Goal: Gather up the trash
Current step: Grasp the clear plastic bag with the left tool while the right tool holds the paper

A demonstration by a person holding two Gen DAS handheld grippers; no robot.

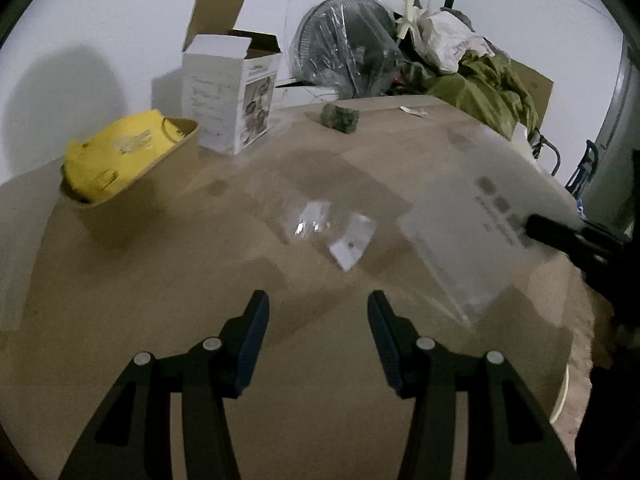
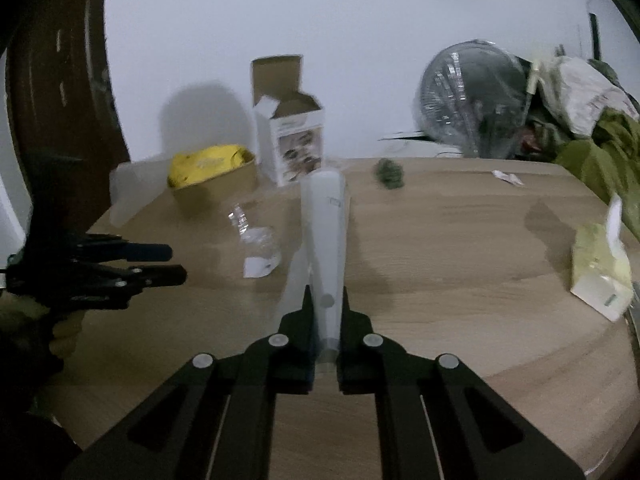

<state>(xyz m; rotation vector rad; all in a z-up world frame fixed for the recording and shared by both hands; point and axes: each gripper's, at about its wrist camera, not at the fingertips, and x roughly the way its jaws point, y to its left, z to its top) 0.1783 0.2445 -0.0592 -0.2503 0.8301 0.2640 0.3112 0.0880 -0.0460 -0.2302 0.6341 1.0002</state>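
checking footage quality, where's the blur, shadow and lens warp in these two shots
Left wrist view: frosted translucent plastic bag smeared by motion, round shadow on the white wall, table edges bowed by fisheye. Right wrist view: pale yellow tissue pack streaked, right tool sharp, corners dark.

wall (image 1: 120,20): white, behind the table
table (image 1: 320,420): light brown wood, it carries the small things
white box (image 1: 228,96): open, flaps up, stands at the table's far edge, near the far left corner
fan (image 1: 344,48): round, wrapped in clear plastic, stands behind the table's far edge
green cloth (image 1: 480,88): in a heap past the far right corner, just beside the fan
pale cloth (image 1: 448,36): crumpled, lies on top of the green cloth
brown door (image 2: 52,80): dark, on the left side, beside the wall
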